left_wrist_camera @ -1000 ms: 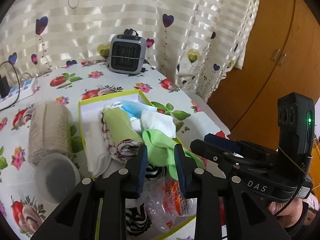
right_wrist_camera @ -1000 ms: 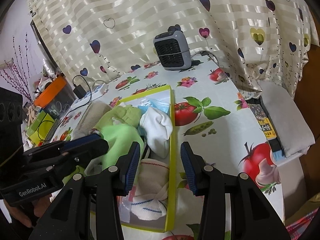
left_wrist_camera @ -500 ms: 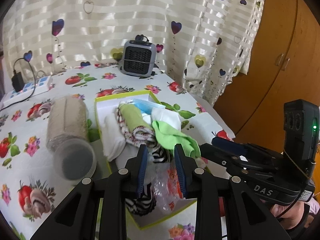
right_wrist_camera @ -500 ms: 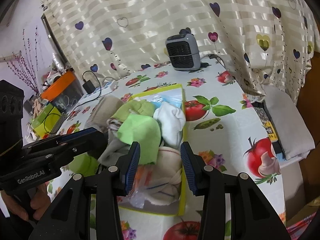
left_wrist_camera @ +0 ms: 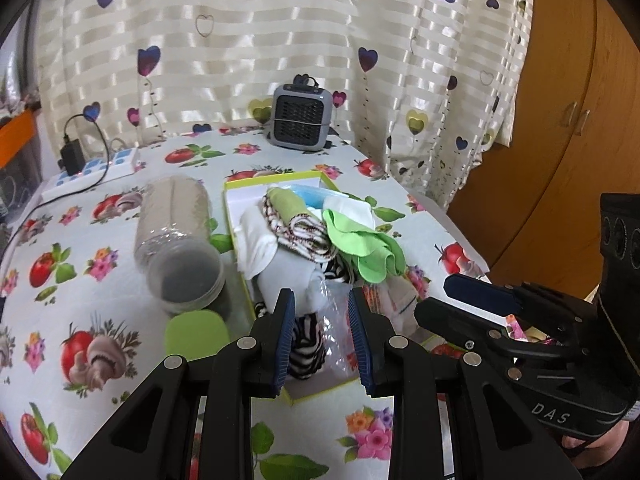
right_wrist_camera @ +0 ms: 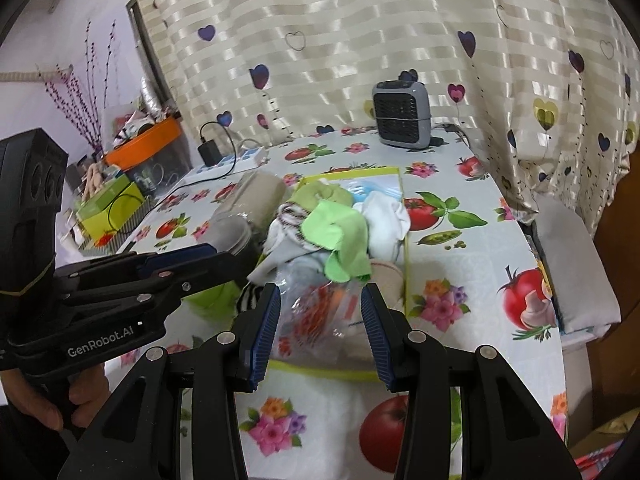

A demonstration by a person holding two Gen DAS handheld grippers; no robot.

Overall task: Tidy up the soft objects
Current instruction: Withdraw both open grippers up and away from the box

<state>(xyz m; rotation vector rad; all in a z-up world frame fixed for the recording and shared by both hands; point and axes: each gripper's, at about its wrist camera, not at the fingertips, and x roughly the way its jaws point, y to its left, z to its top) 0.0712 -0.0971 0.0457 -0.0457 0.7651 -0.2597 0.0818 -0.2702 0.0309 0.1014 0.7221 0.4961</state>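
A: Grippers first?

B: Left gripper (left_wrist_camera: 321,334) is seen with jaws spread, nothing pinched – it hangs above the near end of the box (left_wrist_camera: 320,390). Right gripper (right_wrist_camera: 319,330) is likewise spread and empty, above the same near end.

A: What's beneath them?

B: A clear plastic bag (right_wrist_camera: 320,312) with orange print and a black-and-white striped cloth (left_wrist_camera: 306,354) are lying in the box, near end.

A: Further in?

B: A light green cloth (left_wrist_camera: 360,242) is draped atop the pile, w/ white socks (right_wrist_camera: 386,220) behind it – a blue mask (left_wrist_camera: 310,193) at the far end. All are inside the yellow-rimmed box on the table (left_wrist_camera: 80,300).

A: Beside it?

B: A jar (left_wrist_camera: 180,240) is lying on its side just left of the box; a green lid (left_wrist_camera: 196,334) is seen in front of it. At the far edge, a grey heater (left_wrist_camera: 302,122) stands before the curtain (left_wrist_camera: 240,40).
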